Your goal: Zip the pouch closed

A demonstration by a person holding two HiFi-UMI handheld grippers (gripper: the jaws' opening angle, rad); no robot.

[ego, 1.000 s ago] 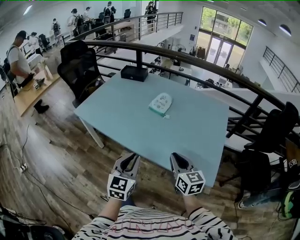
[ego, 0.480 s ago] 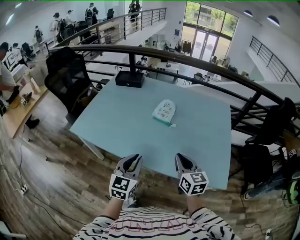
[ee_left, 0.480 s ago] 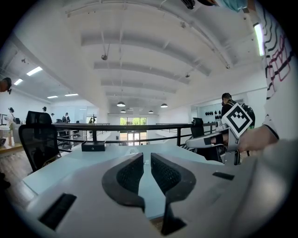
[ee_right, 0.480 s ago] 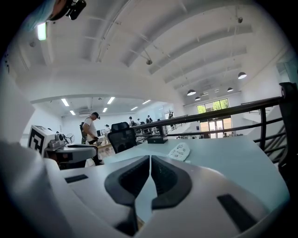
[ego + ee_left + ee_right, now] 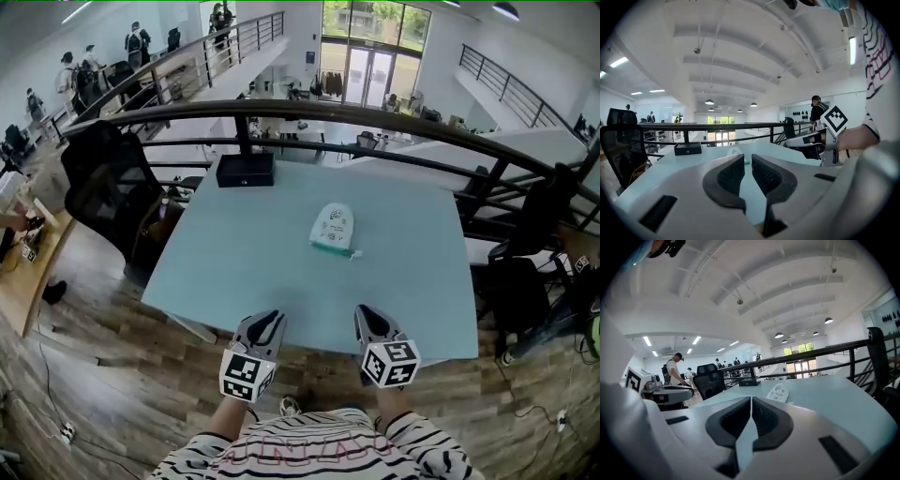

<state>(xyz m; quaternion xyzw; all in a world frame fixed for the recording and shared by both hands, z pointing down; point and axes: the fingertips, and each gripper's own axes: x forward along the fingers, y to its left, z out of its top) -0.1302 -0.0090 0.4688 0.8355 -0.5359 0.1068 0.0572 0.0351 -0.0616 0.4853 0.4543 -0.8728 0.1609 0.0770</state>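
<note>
A small white and mint-green pouch (image 5: pixel 333 229) lies flat near the middle of the pale blue table (image 5: pixel 244 262), its zipper pull sticking out at its near right corner. The pouch (image 5: pixel 778 392) shows well ahead of the jaws in the right gripper view, and the pouch (image 5: pixel 734 151) peeks over the jaw tips in the left gripper view. My left gripper (image 5: pixel 269 323) and right gripper (image 5: pixel 367 319) hover side by side over the table's near edge, both shut and empty, well short of the pouch.
A black box (image 5: pixel 245 170) sits at the table's far left corner. A dark railing (image 5: pixel 375 117) runs behind the table. Black office chairs stand at the left (image 5: pixel 108 192) and right (image 5: pixel 553 220). People stand in the far left background.
The view has swung round so the table sits squarer in front of me. Both grippers have moved sideways with it, staying shut at the near edge. The pouch has not moved on the table.
</note>
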